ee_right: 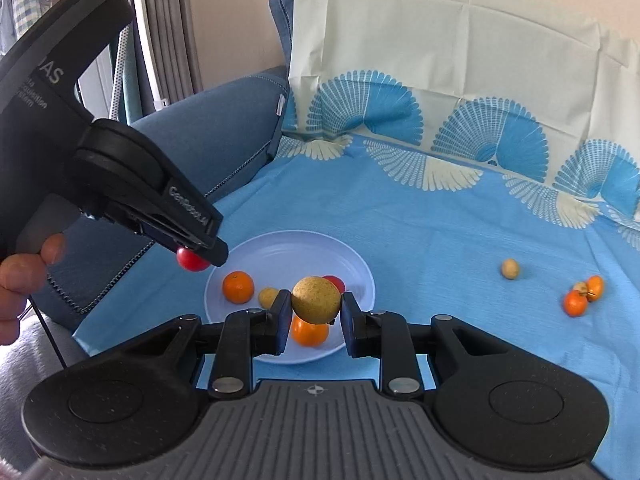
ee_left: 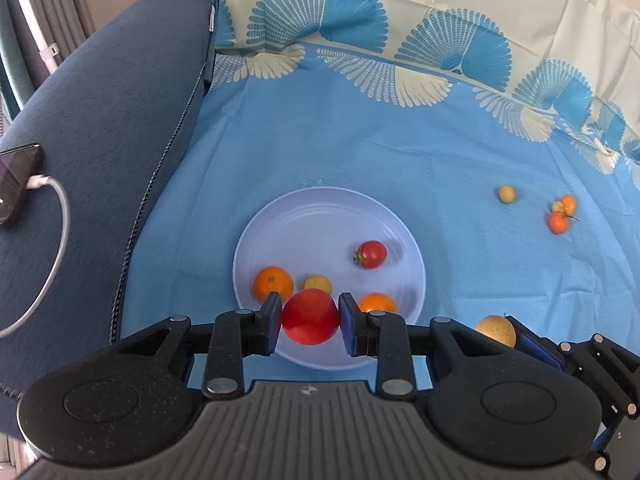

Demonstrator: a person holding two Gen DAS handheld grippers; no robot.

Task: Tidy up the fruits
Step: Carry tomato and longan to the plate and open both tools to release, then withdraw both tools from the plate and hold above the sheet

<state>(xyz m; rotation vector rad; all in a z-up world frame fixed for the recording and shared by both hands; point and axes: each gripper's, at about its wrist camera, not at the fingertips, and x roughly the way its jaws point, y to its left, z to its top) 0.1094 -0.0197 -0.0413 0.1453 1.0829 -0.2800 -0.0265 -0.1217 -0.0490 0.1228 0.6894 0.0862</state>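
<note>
My left gripper is shut on a large red tomato and holds it over the near edge of the white plate. The plate holds a small red tomato, two oranges and a small yellow fruit. My right gripper is shut on a yellow-brown round fruit above the plate's near side. The left gripper with its tomato shows at the left of the right wrist view.
On the blue cloth to the right lie a small yellow fruit and two small oranges. A blue sofa arm rises at the left, with a phone and a white cable on it.
</note>
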